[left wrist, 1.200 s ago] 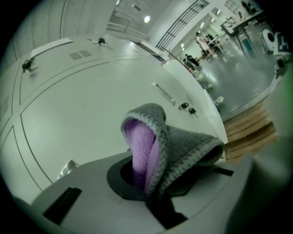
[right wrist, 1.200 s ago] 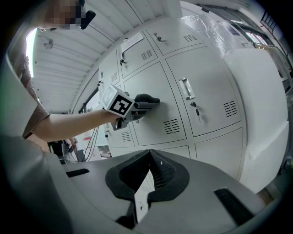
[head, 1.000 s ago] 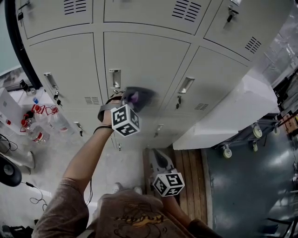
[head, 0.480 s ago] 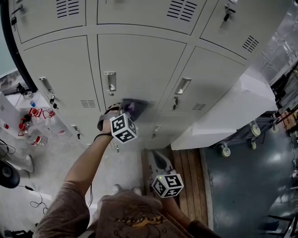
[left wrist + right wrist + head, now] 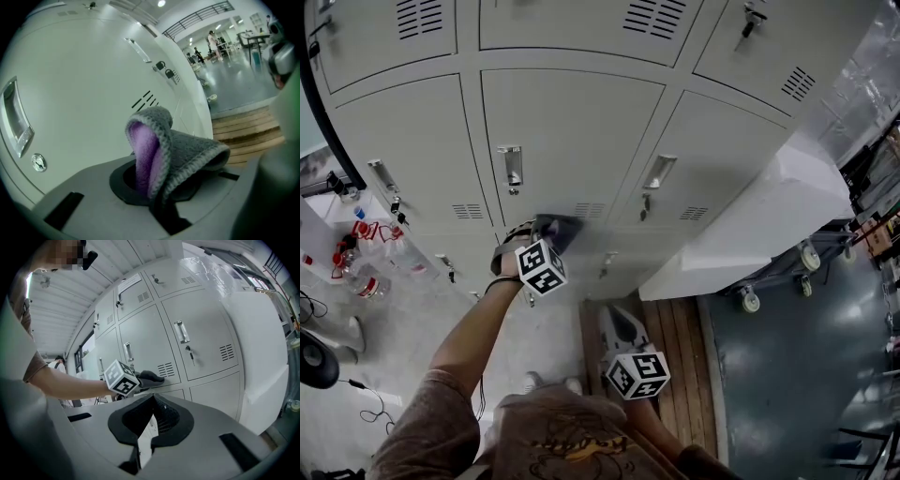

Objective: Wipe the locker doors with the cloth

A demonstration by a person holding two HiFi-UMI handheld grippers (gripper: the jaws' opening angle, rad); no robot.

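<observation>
Lower on the middle door [image 5: 572, 131] than a second ago, the left tongs [image 5: 549, 238] and the cloth [image 5: 561, 228] now sit under the handle [image 5: 510, 167], at the door's bottom edge just below the vent [image 5: 589, 209].

Head view: the right tongs [image 5: 617, 317] hang low over wooden boards [image 5: 675, 328], well apart from the lockers. Each cube [image 5: 541, 267] carries black-and-white square markers, no words.

Left gripper view: the left tongs [image 5: 157, 185] are clamped on the folded cloth [image 5: 164, 150], grey outside and purple inside. Its fold touches the door [image 5: 84, 93], with the vent [image 5: 146, 100] just above it. The handle [image 5: 16, 117] and a round keyhole [image 5: 39, 162] lie at the left.

Right gripper view: the right tongs [image 5: 149, 423] are almost closed, only a thin slit between the jaws, and hold nothing. Beyond them the left tongs [image 5: 136, 379] press the cloth [image 5: 150, 378] on the door [image 5: 147, 348]. A paper sheet [image 5: 132, 283] is stuck to an upper door; its print is too small to read.
</observation>
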